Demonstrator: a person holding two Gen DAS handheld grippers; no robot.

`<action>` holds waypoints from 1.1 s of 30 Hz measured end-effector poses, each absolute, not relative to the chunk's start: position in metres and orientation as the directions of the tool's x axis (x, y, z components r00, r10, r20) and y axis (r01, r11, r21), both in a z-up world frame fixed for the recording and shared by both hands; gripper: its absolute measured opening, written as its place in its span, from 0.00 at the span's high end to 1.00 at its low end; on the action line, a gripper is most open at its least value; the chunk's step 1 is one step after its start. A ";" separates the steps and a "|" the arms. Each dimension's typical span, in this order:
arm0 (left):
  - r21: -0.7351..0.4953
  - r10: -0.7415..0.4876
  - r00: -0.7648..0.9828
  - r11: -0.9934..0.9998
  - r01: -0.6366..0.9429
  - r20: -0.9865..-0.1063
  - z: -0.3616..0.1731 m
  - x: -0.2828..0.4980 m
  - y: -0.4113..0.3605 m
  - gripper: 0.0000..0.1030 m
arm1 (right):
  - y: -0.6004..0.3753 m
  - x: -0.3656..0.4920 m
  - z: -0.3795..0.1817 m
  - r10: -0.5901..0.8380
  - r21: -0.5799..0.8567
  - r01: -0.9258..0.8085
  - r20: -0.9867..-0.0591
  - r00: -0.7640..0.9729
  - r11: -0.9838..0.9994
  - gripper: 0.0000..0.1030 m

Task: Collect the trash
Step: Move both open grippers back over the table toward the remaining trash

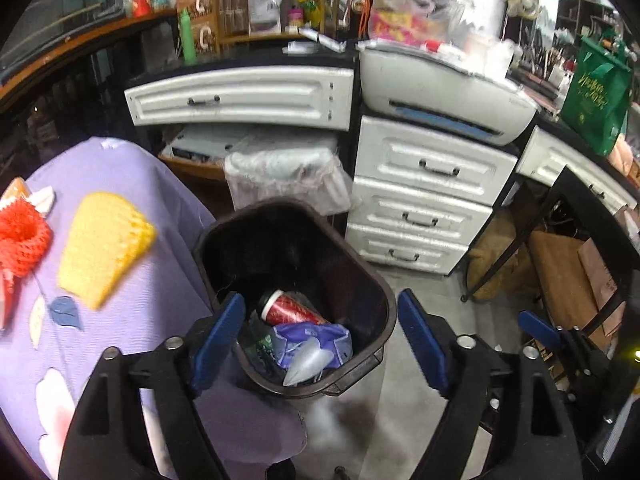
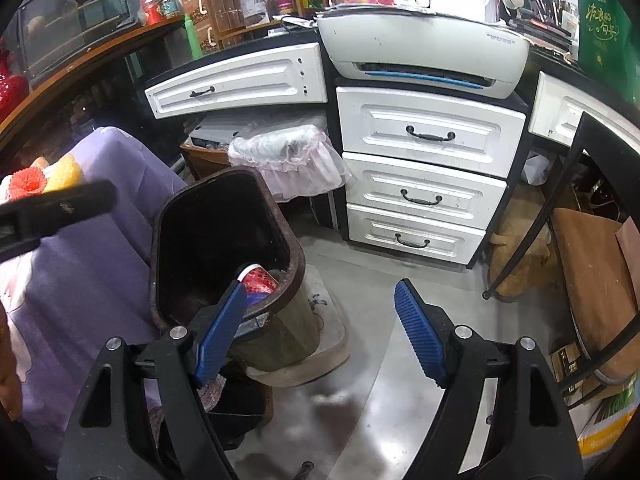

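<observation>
A dark trash bin (image 1: pixel 370 300) stands on the floor beside a table with a purple cloth (image 1: pixel 140 320). Inside it lie a red cup (image 1: pixel 290 308), a purple wrapper (image 1: pixel 316 338) and a clear plastic piece (image 1: pixel 308 362). My left gripper (image 1: pixel 320 340) is open and empty, right above the bin's opening. A yellow foam net (image 1: pixel 100 248) and a red foam net (image 1: pixel 20 240) lie on the cloth. My right gripper (image 2: pixel 320 328) is open and empty, over the floor to the right of the bin (image 2: pixel 294 252). The red cup (image 2: pixel 258 280) shows in the bin.
A white drawer cabinet (image 2: pixel 424 184) with a printer (image 2: pixel 424 56) on top stands behind the bin. A second bin with a clear liner (image 2: pixel 288 152) sits under the desk. A black metal frame (image 2: pixel 540 216) and cardboard boxes (image 1: pixel 592 280) are at the right. The floor (image 2: pixel 360 400) is grey.
</observation>
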State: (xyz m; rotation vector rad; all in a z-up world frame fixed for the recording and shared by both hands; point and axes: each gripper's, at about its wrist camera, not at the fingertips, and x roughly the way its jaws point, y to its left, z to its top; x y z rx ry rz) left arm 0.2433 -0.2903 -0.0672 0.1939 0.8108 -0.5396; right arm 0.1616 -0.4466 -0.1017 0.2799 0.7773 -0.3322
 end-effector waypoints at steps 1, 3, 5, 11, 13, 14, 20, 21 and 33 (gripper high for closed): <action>-0.041 -0.390 0.572 0.849 0.526 -0.722 -0.063 0.240 -0.287 0.18 | -0.446 0.162 -0.100 -0.187 0.125 0.390 -0.720 0.668 0.912 0.24; -0.054 -0.407 0.588 0.850 0.524 -0.699 -0.054 0.234 -0.277 0.14 | -0.444 0.161 -0.096 -0.182 0.129 0.384 -0.716 0.674 0.914 0.23; -0.067 -0.424 0.602 0.850 0.522 -0.677 -0.046 0.228 -0.267 0.09 | -0.442 0.162 -0.093 -0.176 0.131 0.375 -0.712 0.679 0.918 0.23; -0.051 -0.417 0.663 0.866 0.497 -0.621 -0.028 0.210 -0.228 0.05 | -0.425 0.161 -0.078 -0.131 0.157 0.322 -0.685 0.716 0.934 0.21; -0.056 -0.411 0.677 0.875 0.481 -0.610 -0.024 0.208 -0.216 0.05 | -0.417 0.161 -0.072 -0.110 0.167 0.295 -0.673 0.731 0.941 0.19; -0.059 -0.406 0.692 0.882 0.467 -0.597 -0.021 0.207 -0.206 0.05 | -0.414 0.161 -0.070 -0.103 0.169 0.286 -0.669 0.736 0.943 0.19; -0.005 -0.344 0.750 0.910 0.414 -0.565 -0.012 0.201 -0.170 0.05 | -0.388 0.165 -0.051 -0.052 0.174 0.210 -0.638 0.768 0.962 0.15; 0.006 -0.337 0.756 0.912 0.411 -0.561 -0.012 0.200 -0.163 0.05 | -0.383 0.167 -0.047 -0.042 0.173 0.194 -0.631 0.774 0.966 0.14; 0.058 -0.158 0.793 0.970 0.236 -0.588 -0.012 0.206 -0.068 0.05 | -0.316 0.190 -0.020 0.106 0.183 0.006 -0.598 0.794 0.983 0.10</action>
